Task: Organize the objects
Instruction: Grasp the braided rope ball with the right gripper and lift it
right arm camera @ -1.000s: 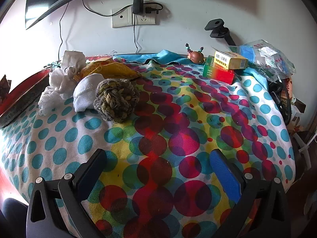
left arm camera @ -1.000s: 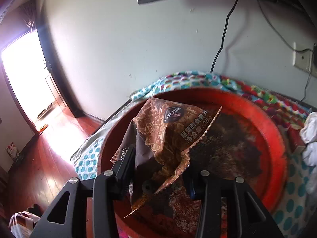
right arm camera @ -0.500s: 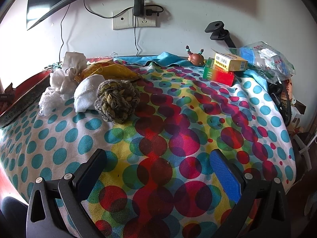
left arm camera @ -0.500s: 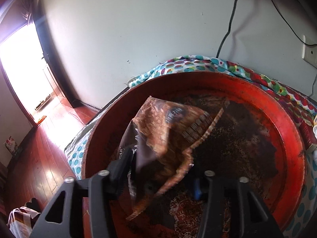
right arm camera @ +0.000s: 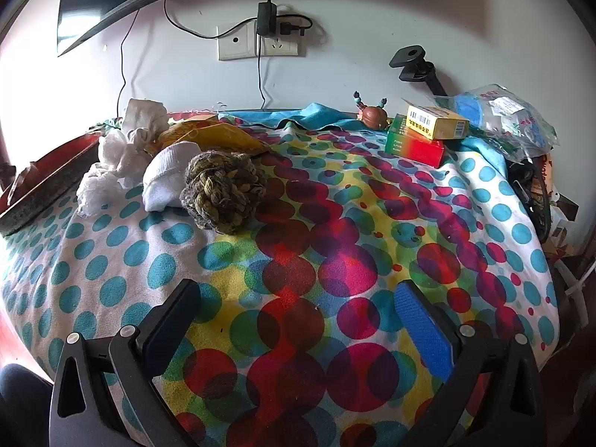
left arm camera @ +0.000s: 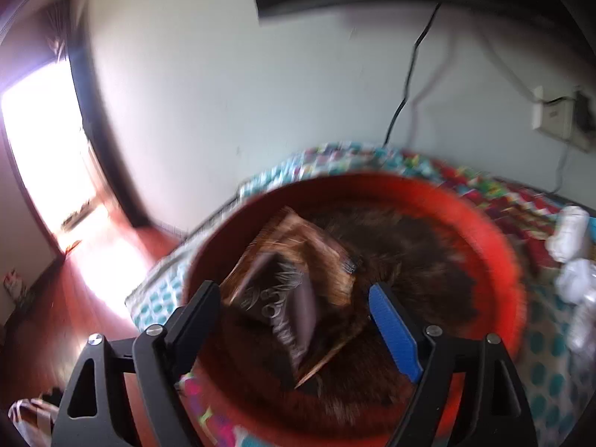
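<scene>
The brown bag, pinched upright a second ago, now lies flat in the red tray, and the left gripper has just been opening its jaws. They stand wide apart, black finger on the left and blue pad on the right. The bag shows between them but neither finger presses on it. The left wrist view is blurred, so the bag's print cannot be read. The bag rests on the near left part of the tray's dark floor, one corner pointing toward the camera. The tray sits on the dotted cloth at the left end of the table, below the wall and a dark screen edge. White wads lie just right of the tray.

The right gripper hangs over the cloth in the same spot as before, its jaws spread and nothing between them. Beyond it, left of centre, a knotted rope ball rests on the cloth, touching a white sock on its left. More white wads sit left of and behind the sock, with a yellow packet behind them. The tray's rim shows at the far left edge. At the far right, a yellow box sits on a red and green box, with a small brown figure just left of them and a clear plastic bag to their right. A wall socket with a plugged charger is above the table.
</scene>
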The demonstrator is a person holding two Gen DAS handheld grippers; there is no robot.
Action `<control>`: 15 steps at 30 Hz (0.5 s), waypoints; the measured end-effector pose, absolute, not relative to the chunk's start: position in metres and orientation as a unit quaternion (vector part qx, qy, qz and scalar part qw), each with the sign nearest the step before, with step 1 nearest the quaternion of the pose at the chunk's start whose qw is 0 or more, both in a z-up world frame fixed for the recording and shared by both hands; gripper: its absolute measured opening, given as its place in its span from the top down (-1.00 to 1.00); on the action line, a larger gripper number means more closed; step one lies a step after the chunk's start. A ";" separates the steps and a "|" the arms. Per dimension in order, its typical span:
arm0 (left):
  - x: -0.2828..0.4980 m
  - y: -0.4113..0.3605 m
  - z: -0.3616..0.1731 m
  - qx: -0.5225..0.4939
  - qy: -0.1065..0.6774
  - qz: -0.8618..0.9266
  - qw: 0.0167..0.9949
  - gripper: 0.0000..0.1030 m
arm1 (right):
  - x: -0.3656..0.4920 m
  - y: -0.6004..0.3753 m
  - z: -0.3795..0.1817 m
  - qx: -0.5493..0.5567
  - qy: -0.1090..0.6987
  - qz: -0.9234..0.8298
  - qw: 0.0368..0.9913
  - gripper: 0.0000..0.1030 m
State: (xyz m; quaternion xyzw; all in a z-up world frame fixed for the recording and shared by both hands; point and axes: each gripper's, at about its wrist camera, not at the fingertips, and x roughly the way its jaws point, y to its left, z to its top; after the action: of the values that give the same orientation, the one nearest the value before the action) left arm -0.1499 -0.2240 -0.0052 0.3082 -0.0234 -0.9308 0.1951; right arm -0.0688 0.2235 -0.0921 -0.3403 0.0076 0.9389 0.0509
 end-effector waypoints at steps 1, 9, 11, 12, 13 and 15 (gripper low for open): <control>-0.135 -0.216 0.001 0.295 -0.031 -0.937 0.183 -0.67 | -0.069 0.224 -0.093 -0.341 0.007 0.939 0.050 -1.00; 0.007 -0.160 0.005 0.244 -0.001 -0.962 0.120 -0.72 | -0.071 0.227 -0.078 -0.345 0.003 0.937 0.054 -1.00; 0.030 -0.147 -0.011 0.237 0.015 -0.966 0.107 -0.72 | -0.079 0.218 -0.068 -0.340 -0.017 0.939 0.047 -1.00; 0.032 -0.143 -0.016 0.240 0.019 -0.965 0.102 -0.72 | -0.086 0.211 -0.062 -0.340 -0.033 0.939 0.045 -1.00; 0.032 -0.139 -0.020 0.254 0.024 -0.962 0.093 -0.72 | -0.091 0.205 -0.058 -0.340 -0.044 0.938 0.047 -0.98; 0.028 -0.130 -0.022 0.268 0.033 -0.961 0.064 -0.72 | -0.107 0.196 -0.054 -0.344 -0.049 0.936 0.057 -0.91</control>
State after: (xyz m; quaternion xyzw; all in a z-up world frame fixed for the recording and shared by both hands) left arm 0.0281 -0.1300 -0.0216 0.2684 0.0332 -0.9606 0.0644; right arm -0.1074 0.1963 -0.0538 -0.3440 -0.0493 0.9359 0.0569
